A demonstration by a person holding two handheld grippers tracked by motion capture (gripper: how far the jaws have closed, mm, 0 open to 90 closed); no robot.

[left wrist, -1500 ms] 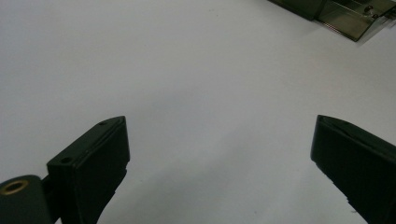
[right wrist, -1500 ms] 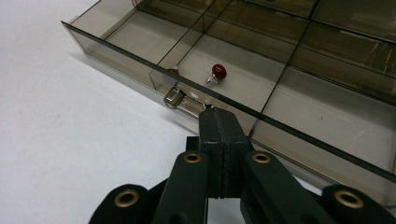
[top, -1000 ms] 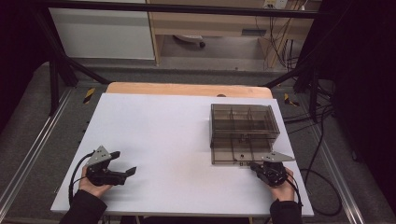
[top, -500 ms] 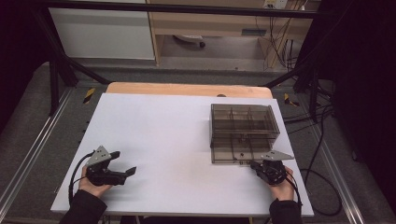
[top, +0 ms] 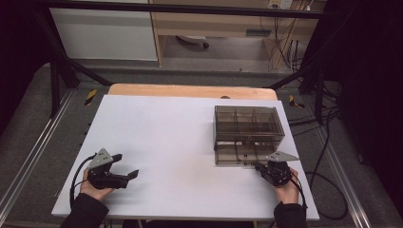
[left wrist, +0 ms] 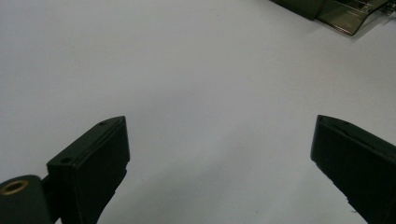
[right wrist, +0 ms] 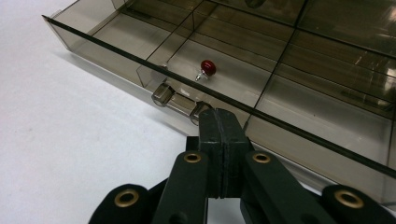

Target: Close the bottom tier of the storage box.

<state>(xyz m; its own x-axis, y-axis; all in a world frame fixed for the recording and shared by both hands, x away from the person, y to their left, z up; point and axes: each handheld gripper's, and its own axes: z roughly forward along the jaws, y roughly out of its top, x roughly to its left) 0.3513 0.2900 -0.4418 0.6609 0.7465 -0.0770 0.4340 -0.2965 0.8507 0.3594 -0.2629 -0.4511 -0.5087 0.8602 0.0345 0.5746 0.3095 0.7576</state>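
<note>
The right gripper (right wrist: 219, 122), jaws together, is at the box (top: 247, 126) handle (right wrist: 180, 100); the left gripper (left wrist: 219, 154), jaws apart, is well apart from it.

Right gripper (right wrist: 219, 116), jaws pressed together, at the drawer (right wrist: 289, 135) handle (right wrist: 180, 101), red-headed pin (right wrist: 206, 68) inside

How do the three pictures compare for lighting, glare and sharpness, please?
High view: the white table is evenly lit, the surroundings dark, the image soft. Left gripper view: the left gripper has blurred jaws, spread wide, casting faint shadows. Right gripper view: sharp on the smoky drawer box with bright reflections on its panels; the small red knob is crisp behind the right gripper.
</note>
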